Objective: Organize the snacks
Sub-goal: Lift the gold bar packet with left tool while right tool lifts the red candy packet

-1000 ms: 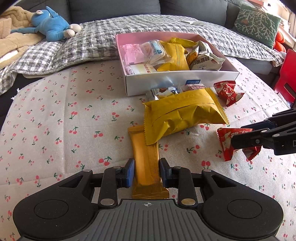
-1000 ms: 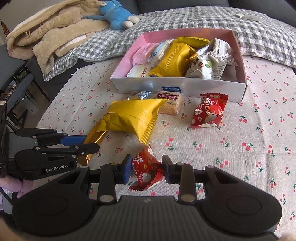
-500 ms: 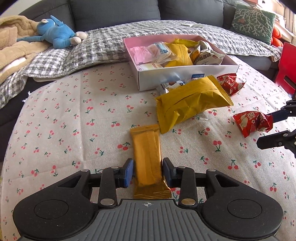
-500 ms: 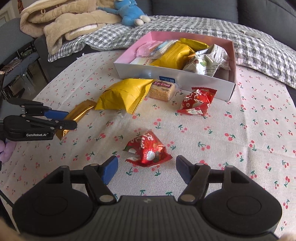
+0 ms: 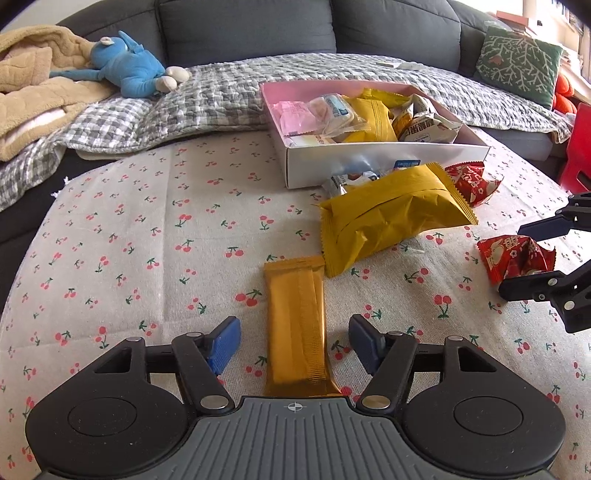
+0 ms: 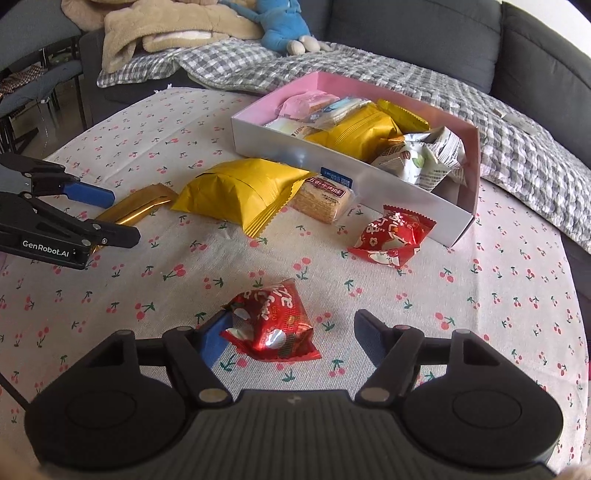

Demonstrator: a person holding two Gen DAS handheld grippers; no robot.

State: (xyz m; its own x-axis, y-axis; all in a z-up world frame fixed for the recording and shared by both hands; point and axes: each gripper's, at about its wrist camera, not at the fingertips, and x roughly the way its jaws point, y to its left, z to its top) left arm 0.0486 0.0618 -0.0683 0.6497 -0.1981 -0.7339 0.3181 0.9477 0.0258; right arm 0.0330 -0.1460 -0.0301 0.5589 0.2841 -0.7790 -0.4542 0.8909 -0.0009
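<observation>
Cherry-print tablecloth [image 5: 155, 236] before grey sofa [image 5: 243, 29]

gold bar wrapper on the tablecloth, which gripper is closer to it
Left. The gold bar lies between the opening jaws of the left gripper, pads clear of it. The right gripper straddles a red packet farther off.

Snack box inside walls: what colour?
Pink inside the snack box, white outside; clearest in the right wrist view.

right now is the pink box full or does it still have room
Mostly full. The pink box is lidless, and packets are heaped nearly to its rim along its whole length, a yellow bag on top. How deep the pile goes cannot be told.
</observation>
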